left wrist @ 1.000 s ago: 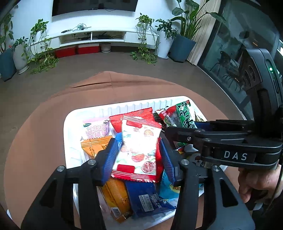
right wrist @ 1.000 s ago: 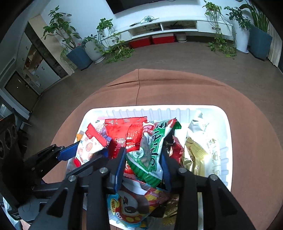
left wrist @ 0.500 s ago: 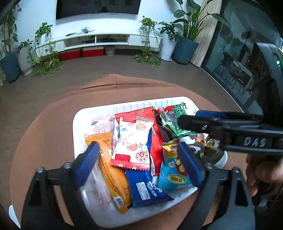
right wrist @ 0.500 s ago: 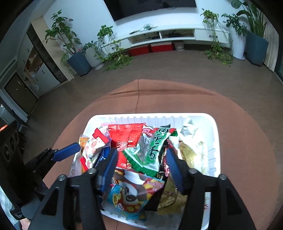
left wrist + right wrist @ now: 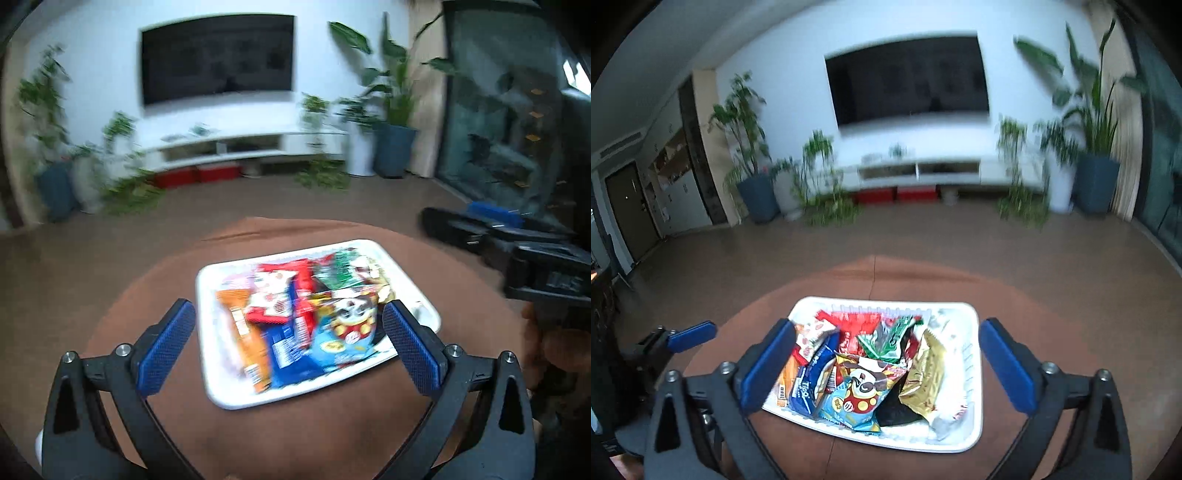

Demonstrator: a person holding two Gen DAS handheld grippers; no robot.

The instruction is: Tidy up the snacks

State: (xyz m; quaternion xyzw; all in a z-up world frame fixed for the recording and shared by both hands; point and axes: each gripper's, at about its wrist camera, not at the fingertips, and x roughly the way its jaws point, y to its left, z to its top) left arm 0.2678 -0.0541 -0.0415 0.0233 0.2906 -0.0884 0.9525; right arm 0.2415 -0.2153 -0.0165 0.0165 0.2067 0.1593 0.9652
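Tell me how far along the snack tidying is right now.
Looks nearly done: the snack packets all lie in the white tray. Nothing is in hand; left gripper and right gripper have just opened, empty. No loose snacks show on the brown tablecloth.

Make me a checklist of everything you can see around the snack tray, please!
Surface: round table under a brown cloth.
Job's things: white tray on the cloth, piled with snack packets, among them a green packet, a gold packet, an orange packet.
Clutter: nothing seen on the cloth beside the tray.
Grippers: left gripper and right gripper both have jaws just opened wide, nothing between the pads, both back from the tray.
Cables: nothing clearly seen; the background is blurred.
Surroundings: wall television, white low cabinet, potted plants.
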